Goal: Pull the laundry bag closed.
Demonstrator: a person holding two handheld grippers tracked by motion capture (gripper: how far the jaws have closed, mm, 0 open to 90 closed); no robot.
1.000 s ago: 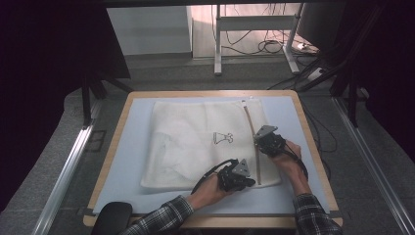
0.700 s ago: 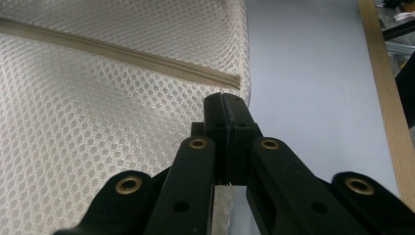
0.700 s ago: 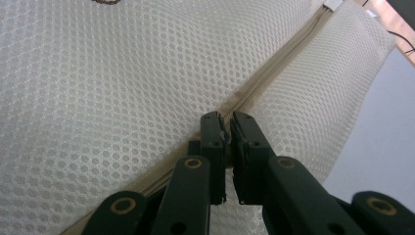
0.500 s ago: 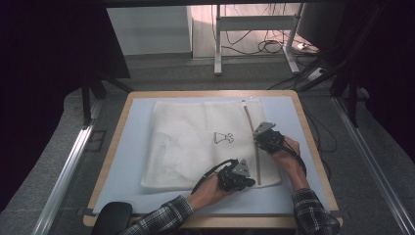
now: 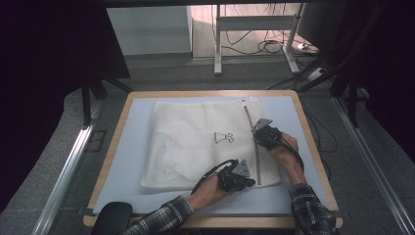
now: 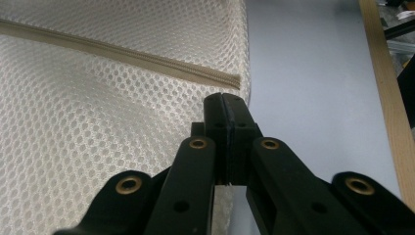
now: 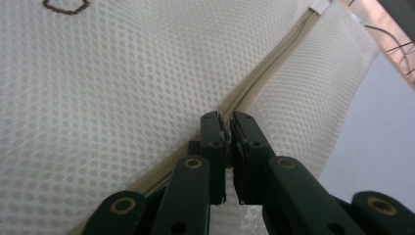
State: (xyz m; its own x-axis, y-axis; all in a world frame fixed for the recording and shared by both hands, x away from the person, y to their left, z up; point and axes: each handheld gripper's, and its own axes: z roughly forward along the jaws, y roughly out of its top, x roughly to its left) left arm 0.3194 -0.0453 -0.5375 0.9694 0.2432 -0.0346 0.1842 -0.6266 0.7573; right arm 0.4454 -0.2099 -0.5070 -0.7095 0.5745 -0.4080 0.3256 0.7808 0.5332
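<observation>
A white mesh laundry bag (image 5: 205, 142) lies flat on the pale blue mat (image 5: 132, 147) of the wooden-edged table (image 5: 313, 147), its tan zipper (image 5: 253, 142) running along its right side. Since a second ago almost nothing has shifted: both hands hold their places, so the zipper work looks paused mid-pull. The left gripper (image 6: 226, 100) is pinched on the bag's near corner by the zipper's end, a detail the high view blurs, while the right gripper (image 7: 226, 120) is pressed together on the zipper partway up, most likely on its slider, which I cannot make out.
</observation>
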